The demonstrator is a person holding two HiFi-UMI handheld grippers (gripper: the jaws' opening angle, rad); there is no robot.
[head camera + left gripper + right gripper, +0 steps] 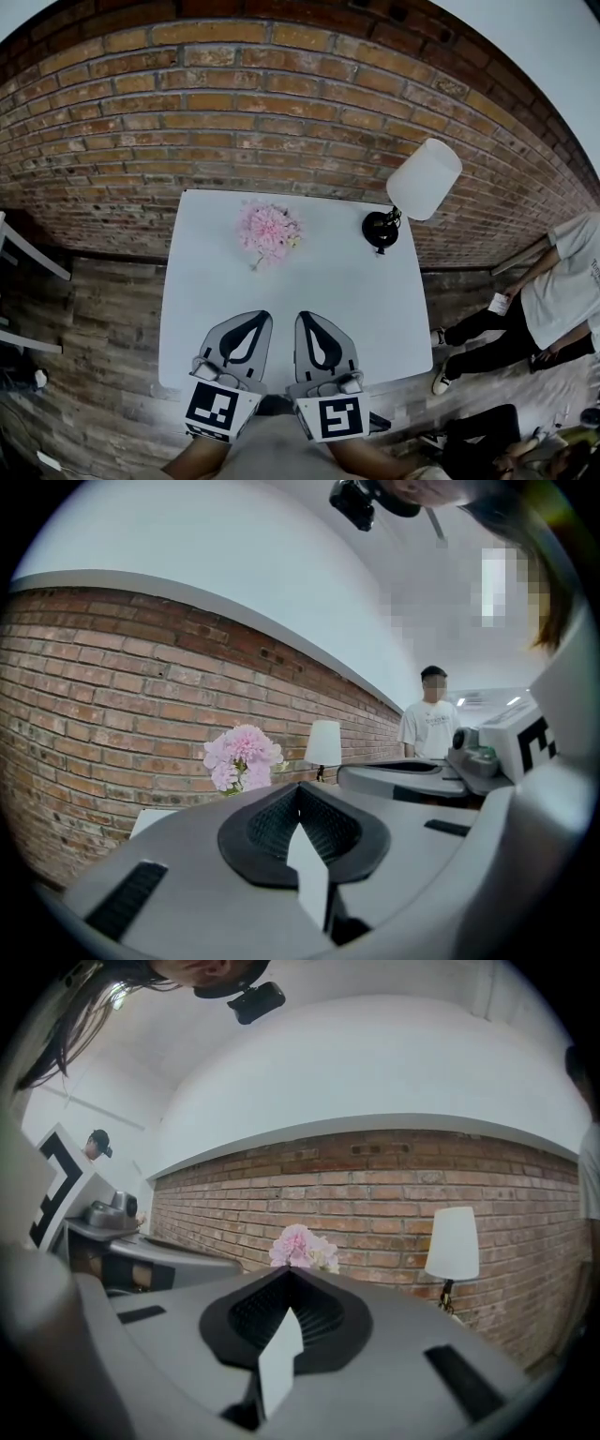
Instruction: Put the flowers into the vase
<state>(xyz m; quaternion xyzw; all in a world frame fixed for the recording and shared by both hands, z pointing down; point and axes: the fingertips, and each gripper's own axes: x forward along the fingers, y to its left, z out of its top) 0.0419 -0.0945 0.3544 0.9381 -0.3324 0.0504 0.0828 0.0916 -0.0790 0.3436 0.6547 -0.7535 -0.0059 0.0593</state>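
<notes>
My grey left gripper (253, 319) and right gripper (311, 319) hover level, side by side, fingers clenched empty, over the white square tabletop (328, 272).

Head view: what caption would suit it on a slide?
Shut, empty jaws: left gripper and right gripper at the near edge of a white table bearing pink flowers and a lamp.

Closed tongs (286, 1274), pink flowers (300, 1247), white lamp (453, 1243)
</notes>
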